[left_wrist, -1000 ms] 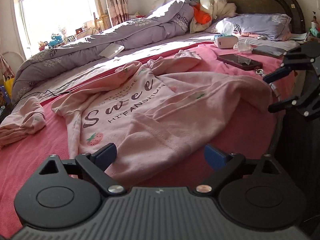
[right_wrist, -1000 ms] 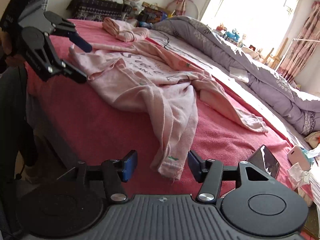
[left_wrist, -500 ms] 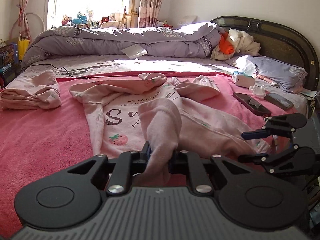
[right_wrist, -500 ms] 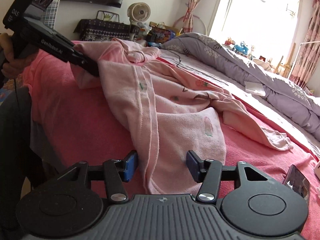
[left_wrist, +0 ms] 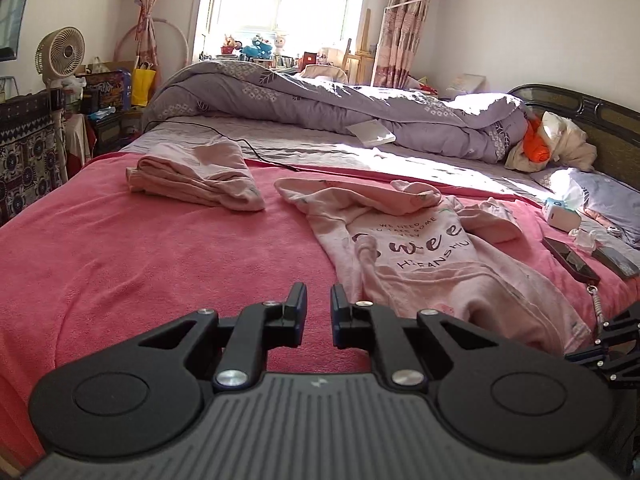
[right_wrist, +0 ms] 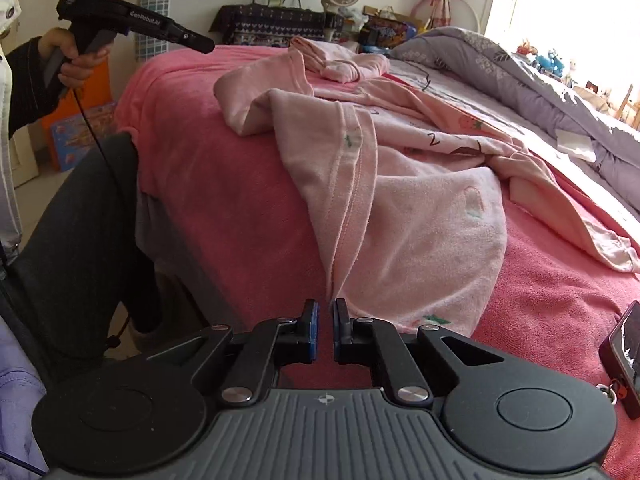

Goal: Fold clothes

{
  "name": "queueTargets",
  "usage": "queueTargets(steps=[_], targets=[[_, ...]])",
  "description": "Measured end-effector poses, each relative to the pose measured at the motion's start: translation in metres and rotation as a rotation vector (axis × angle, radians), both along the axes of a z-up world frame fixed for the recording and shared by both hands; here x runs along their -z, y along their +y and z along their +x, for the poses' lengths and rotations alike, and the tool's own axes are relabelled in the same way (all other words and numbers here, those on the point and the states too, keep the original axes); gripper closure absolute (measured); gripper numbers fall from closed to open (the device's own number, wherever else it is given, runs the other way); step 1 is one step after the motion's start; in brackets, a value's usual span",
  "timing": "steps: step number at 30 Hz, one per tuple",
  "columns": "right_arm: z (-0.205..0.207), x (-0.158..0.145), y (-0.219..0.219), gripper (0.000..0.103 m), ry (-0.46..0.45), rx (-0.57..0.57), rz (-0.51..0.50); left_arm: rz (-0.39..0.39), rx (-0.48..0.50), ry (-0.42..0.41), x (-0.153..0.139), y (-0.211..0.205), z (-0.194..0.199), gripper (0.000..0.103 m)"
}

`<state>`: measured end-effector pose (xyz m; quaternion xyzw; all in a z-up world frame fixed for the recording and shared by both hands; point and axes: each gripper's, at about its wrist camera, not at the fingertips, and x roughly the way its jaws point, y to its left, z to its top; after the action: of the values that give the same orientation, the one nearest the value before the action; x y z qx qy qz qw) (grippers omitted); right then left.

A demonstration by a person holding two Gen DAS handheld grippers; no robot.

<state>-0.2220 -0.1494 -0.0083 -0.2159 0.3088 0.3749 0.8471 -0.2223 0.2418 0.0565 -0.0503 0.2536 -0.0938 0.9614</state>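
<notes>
A pink garment (left_wrist: 420, 264) with dark lettering lies spread on the pink blanket (left_wrist: 160, 260), one hem flopped over the print. My left gripper (left_wrist: 319, 292) hovers left of it, jaws nearly together with nothing between them. In the right wrist view it (right_wrist: 208, 46) is held up beyond the bed's corner, clear of the cloth. My right gripper (right_wrist: 325, 306) sits at the near edge of the garment (right_wrist: 420, 220). Its jaws are closing and pinch the tip of the stitched hem. The right gripper (left_wrist: 584, 342) also shows at the garment's near right corner.
A folded pink garment (left_wrist: 192, 176) lies on the blanket further back. Two phones (left_wrist: 570, 258) and a white box (left_wrist: 562, 216) lie right of the garment. A rumpled grey quilt (left_wrist: 320, 96) fills the far side. A person's hand (right_wrist: 76, 60) and leg (right_wrist: 80, 220) are beside the bed.
The left gripper no longer holds the hem it had lifted; it swung left and up, and the hem dropped onto the print. The right gripper's jaws came together on the near hem.
</notes>
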Motion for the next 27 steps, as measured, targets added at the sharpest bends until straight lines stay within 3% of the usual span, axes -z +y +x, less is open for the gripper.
queueTargets(steps=[2, 3, 4, 5, 7, 10, 11, 12, 13, 14, 15, 16, 19, 23, 25, 27], targets=[[0.001, -0.006, -0.001, 0.087, -0.019, 0.013, 0.007, 0.010, 0.026, -0.002, 0.000, -0.007, 0.003, 0.038], [0.002, -0.011, -0.001, 0.082, -0.043, 0.029, 0.038, 0.030, 0.047, -0.016, 0.001, -0.016, 0.006, 0.025], [0.004, -0.016, -0.002, 0.067, -0.066, 0.044, 0.069, 0.050, 0.069, -0.029, 0.001, -0.024, 0.008, 0.012], [0.006, -0.022, -0.001, 0.047, -0.089, 0.056, 0.105, 0.064, 0.089, -0.042, 0.002, -0.031, 0.011, 0.011], [0.015, -0.031, 0.006, 0.032, -0.127, 0.057, 0.174, 0.071, 0.141, -0.059, 0.004, -0.046, 0.022, 0.009], [0.040, -0.037, 0.025, 0.031, -0.166, 0.047, 0.232, 0.032, 0.195, -0.039, 0.017, -0.060, 0.042, 0.007], [0.052, -0.036, 0.034, 0.031, -0.158, 0.048, 0.244, 0.028, 0.164, 0.001, 0.025, -0.063, 0.051, 0.013], [0.064, -0.033, 0.042, 0.032, -0.133, 0.050, 0.249, 0.023, 0.133, 0.042, 0.034, -0.066, 0.059, 0.026], [0.076, -0.029, 0.050, 0.036, -0.097, 0.048, 0.246, 0.018, 0.097, 0.084, 0.042, -0.069, 0.068, 0.058], [0.086, -0.024, 0.058, 0.053, -0.064, 0.048, 0.243, 0.007, 0.036, 0.126, 0.050, -0.067, 0.074, 0.081], [0.091, -0.021, 0.063, 0.069, -0.036, 0.051, 0.242, -0.024, 0.026, 0.115, 0.051, -0.062, 0.074, 0.085], [0.096, -0.017, 0.069, 0.085, -0.008, 0.054, 0.240, -0.072, 0.032, 0.112, 0.049, -0.056, 0.073, 0.100], [0.087, -0.026, 0.075, 0.092, -0.028, 0.015, 0.259, -0.185, 0.045, 0.079, 0.030, -0.033, 0.060, 0.101], [0.053, -0.052, 0.076, 0.092, -0.008, -0.170, 0.332, -0.254, 0.091, -0.011, -0.003, -0.011, 0.037, 0.101], [0.038, -0.054, 0.082, 0.092, -0.006, -0.248, 0.300, -0.256, 0.113, -0.016, -0.007, -0.003, 0.031, 0.101], [0.035, -0.042, 0.088, 0.092, 0.051, -0.275, 0.254, -0.226, 0.109, 0.035, 0.001, 0.002, 0.029, 0.100]])
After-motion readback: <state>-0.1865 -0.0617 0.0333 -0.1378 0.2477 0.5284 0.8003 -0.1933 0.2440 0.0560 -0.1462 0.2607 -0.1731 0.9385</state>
